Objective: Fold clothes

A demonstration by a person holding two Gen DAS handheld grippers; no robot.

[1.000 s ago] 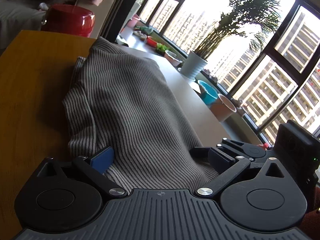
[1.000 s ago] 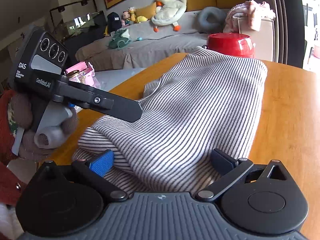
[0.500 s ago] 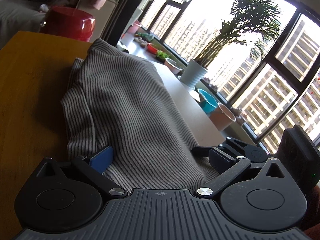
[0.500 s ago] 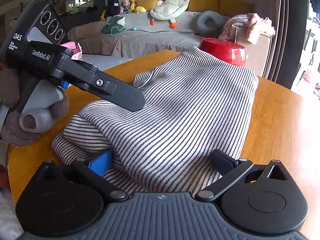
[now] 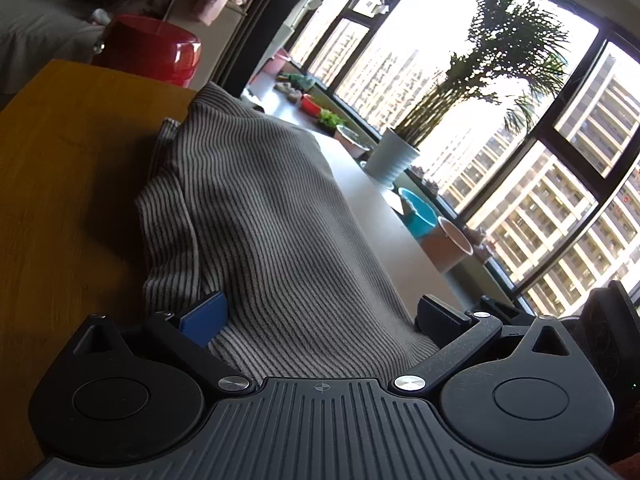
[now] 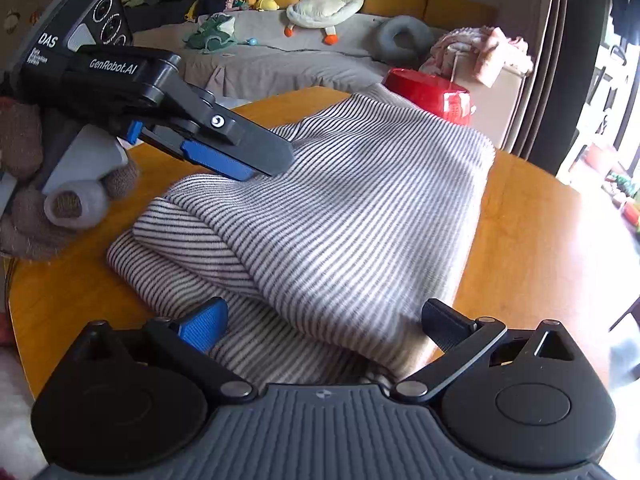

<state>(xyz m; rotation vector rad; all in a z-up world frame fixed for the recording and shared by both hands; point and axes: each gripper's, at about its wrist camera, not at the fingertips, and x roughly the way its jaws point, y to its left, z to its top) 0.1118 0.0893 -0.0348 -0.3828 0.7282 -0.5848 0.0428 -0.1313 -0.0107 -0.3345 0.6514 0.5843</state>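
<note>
**Striped garment lifted by both near corners over the desk**

The round wooden desk [image 6: 528, 216] carries the work, giving a flat bed for the fold to land on. Across it lies the striped garment [image 6: 360, 208], its far end resting on the wood near the red pot [image 6: 428, 92], its near end raised so a lower layer shows beneath at the left. That lift is probably meant to carry the near edge over the rest. The left tongs [image 6: 260, 168] are clamped on the garment's left near corner, seen from the side in the right wrist view. The right tongs [image 6: 324, 320] stand wide, fabric bunched between the fingers; whether they truly pinch it, I cannot tell.
</note>
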